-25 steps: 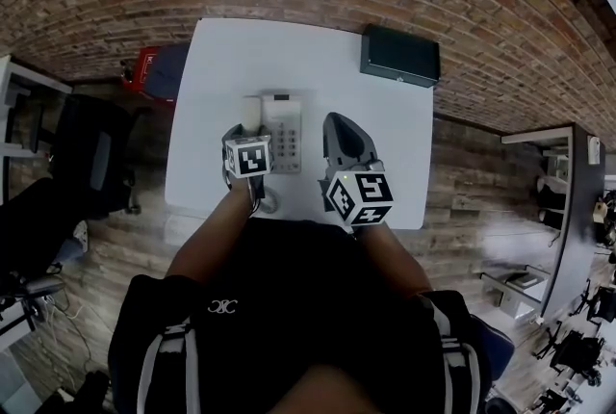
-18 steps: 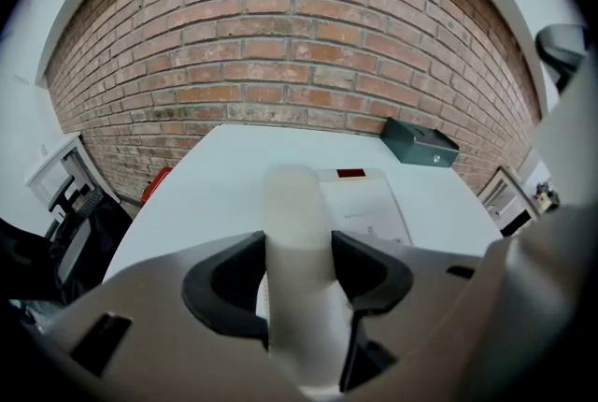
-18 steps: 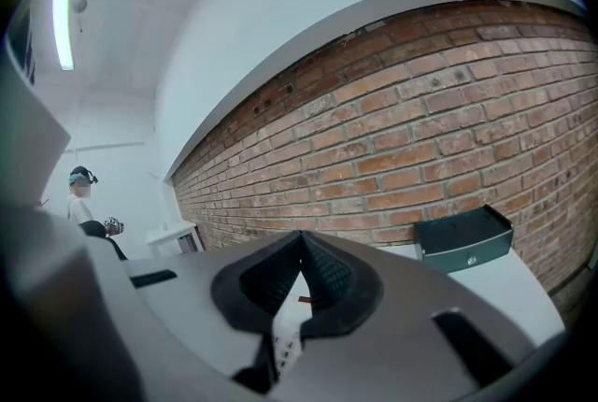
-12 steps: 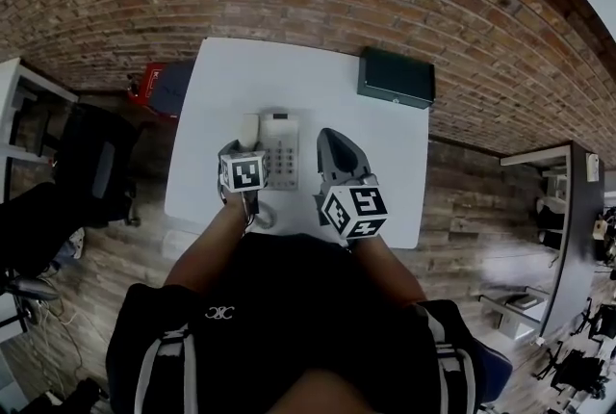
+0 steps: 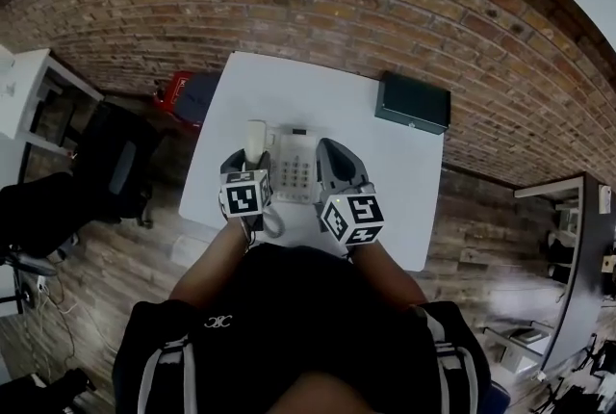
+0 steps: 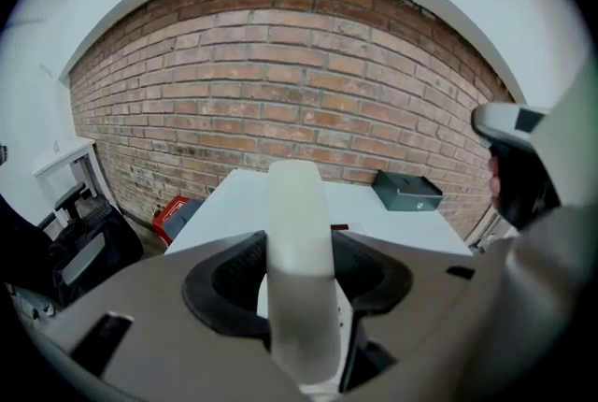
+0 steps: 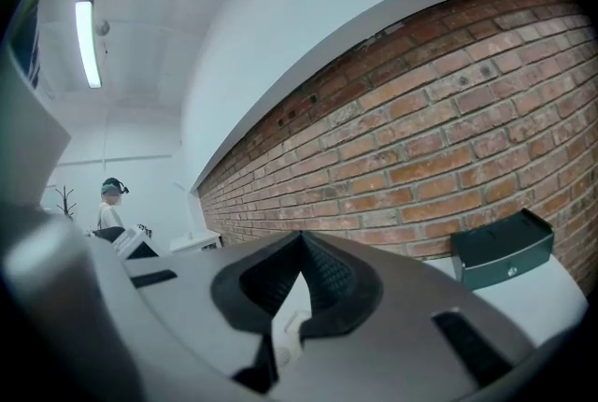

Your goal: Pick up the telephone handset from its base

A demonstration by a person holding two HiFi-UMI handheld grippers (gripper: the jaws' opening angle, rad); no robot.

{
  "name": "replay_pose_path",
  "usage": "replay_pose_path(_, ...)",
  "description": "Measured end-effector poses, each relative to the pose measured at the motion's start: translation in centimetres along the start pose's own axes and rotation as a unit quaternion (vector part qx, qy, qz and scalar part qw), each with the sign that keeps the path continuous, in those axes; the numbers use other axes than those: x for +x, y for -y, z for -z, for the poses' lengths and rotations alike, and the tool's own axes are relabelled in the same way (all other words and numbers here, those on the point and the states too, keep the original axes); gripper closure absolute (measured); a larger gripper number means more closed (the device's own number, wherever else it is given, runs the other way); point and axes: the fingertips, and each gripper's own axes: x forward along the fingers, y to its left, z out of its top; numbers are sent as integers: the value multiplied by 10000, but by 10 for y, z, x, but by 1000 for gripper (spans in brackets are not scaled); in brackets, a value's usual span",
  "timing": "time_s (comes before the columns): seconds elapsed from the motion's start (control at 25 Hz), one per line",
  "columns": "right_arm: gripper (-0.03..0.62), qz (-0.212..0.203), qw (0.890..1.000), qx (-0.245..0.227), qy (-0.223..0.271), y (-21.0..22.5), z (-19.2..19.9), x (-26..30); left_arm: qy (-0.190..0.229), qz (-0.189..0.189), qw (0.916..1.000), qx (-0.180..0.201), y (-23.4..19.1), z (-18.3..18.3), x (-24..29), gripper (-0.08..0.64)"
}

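Observation:
On the white table [image 5: 385,162] stands a pale telephone base [image 5: 296,169] with a keypad. Its cream handset [image 5: 255,141] lies along the base's left side and sticks out past my left gripper [image 5: 248,164]. In the left gripper view the handset [image 6: 299,232] runs straight between the jaws, and my left gripper [image 6: 299,293] is shut on it. My right gripper [image 5: 334,152] hovers just right of the base with nothing in it. Seen from the right gripper view, the right gripper [image 7: 299,241] has its jaw tips pressed together. A coiled cord [image 5: 273,225] hangs near the table's front edge.
A black box [image 5: 412,102] sits at the table's far right corner by the brick wall. Left of the table are a red case [image 5: 173,90], a black chair [image 5: 114,167] and a white shelf [image 5: 29,94]. A person [image 7: 110,204] stands far off.
The head camera has shifted. My right gripper has come closer to the base's right side. My left gripper stays shut on the handset, which sits slightly farther forward against the base.

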Motion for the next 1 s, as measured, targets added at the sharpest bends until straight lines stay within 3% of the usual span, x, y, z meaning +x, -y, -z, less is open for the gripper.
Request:
replay_pose_path(0.28, 594, -232, 9993, -200, 213, -16, -9, 12, 1039, 74, 9945, -67, 2, -48, -57, 347)
replay_pose_path(0.56, 595, -91, 9956, -606, 706, -18, -37, 18, 2074, 65, 9782, 111, 4, -85, -115, 347)
replay_pose_path(0.72, 595, -51, 9951, -605, 779, -19, -44, 16, 2237, 53, 9746, 76, -2, -91, -123, 347)
replay_pose_path(1.0, 595, 55, 9953, -576, 771, -13, -44, 13, 2191, 97, 9756, 32, -5, -90, -119, 347)
